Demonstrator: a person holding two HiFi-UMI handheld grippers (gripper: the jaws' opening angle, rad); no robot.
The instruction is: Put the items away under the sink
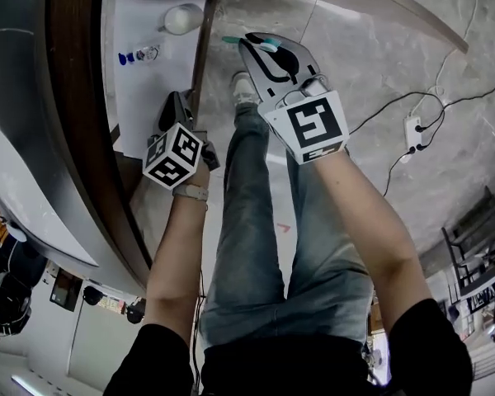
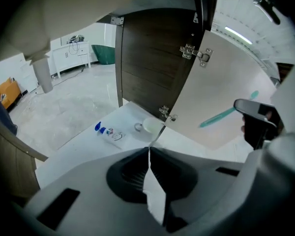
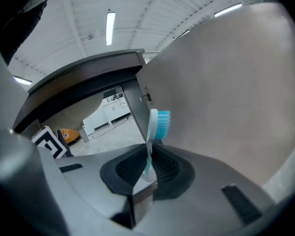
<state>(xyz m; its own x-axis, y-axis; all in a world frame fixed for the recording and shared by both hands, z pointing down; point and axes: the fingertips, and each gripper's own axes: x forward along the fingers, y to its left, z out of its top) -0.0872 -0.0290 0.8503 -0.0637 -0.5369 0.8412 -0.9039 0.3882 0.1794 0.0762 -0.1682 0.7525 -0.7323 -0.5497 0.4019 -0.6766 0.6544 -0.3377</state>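
My right gripper [image 3: 147, 167] is shut on the handle of a toothbrush [image 3: 154, 130], whose blue bristles stick up past the jaws. In the head view the right gripper [image 1: 262, 44] is held out in front of the open cabinet door's edge [image 1: 202, 52], and the teal toothbrush [image 1: 231, 40] pokes out to the left. My left gripper [image 1: 176, 104] hangs lower, near the cabinet opening, with its jaws shut and nothing between them [image 2: 148, 152]. In the left gripper view the toothbrush [image 2: 221, 117] shows in front of the open door [image 2: 211, 87].
On the white cabinet floor [image 2: 88, 146] lie a small blue-capped tube [image 2: 106, 131] and a white round dish [image 2: 150, 127]; both also show in the head view, the tube [image 1: 138, 55] and the dish [image 1: 184, 18]. The person's legs [image 1: 256, 221] stand on the grey stone floor. Cables and a power strip [image 1: 412, 130] lie to the right.
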